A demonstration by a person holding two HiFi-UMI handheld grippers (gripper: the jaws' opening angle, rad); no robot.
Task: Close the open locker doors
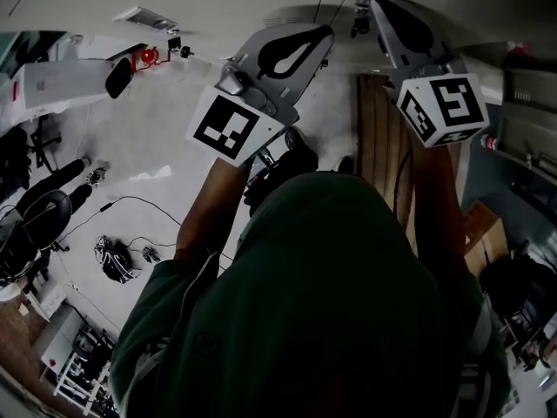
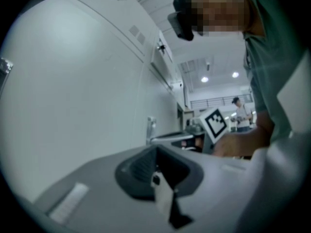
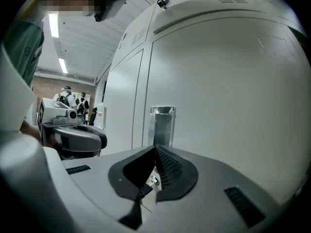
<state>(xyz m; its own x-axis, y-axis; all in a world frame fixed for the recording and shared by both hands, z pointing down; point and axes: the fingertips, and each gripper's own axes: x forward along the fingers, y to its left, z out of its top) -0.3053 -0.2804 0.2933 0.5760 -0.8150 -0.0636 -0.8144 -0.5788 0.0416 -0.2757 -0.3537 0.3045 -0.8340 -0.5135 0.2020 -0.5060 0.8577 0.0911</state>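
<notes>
Close to finished, judging by what shows. Ahead of the right gripper (image 3: pixel 154 152): a pale door (image 3: pixel 228 106) lying flush with its neighbours, its metal handle (image 3: pixel 163 125) just beyond the fingers. Fingers there pressed together with nothing between them, apparently short of the handle. Much the same at the left gripper (image 2: pixel 155 152): fingers together and empty, held beside a broad white locker face (image 2: pixel 73 91), also flush. A second handle (image 2: pixel 151 128) further along the row. No door swung wide in either gripper view.

Still to settle:
- A high panel (image 2: pixel 164 57) standing proud of the row, perhaps ajar; cannot tell.
- A dark gap (image 3: pixel 214 21) under the top panel, either a plain seam or a door not fully home; unclear.

Hidden or poor:
- Head view mostly filled by the person's green top (image 1: pixel 331 303), with only the marker cubes (image 1: pixel 233 127) and the gripper backs above it; no lockers plain to see there.
- Lower part of the row cut off by both gripper bodies.
- Far end of the room small and dim.
</notes>
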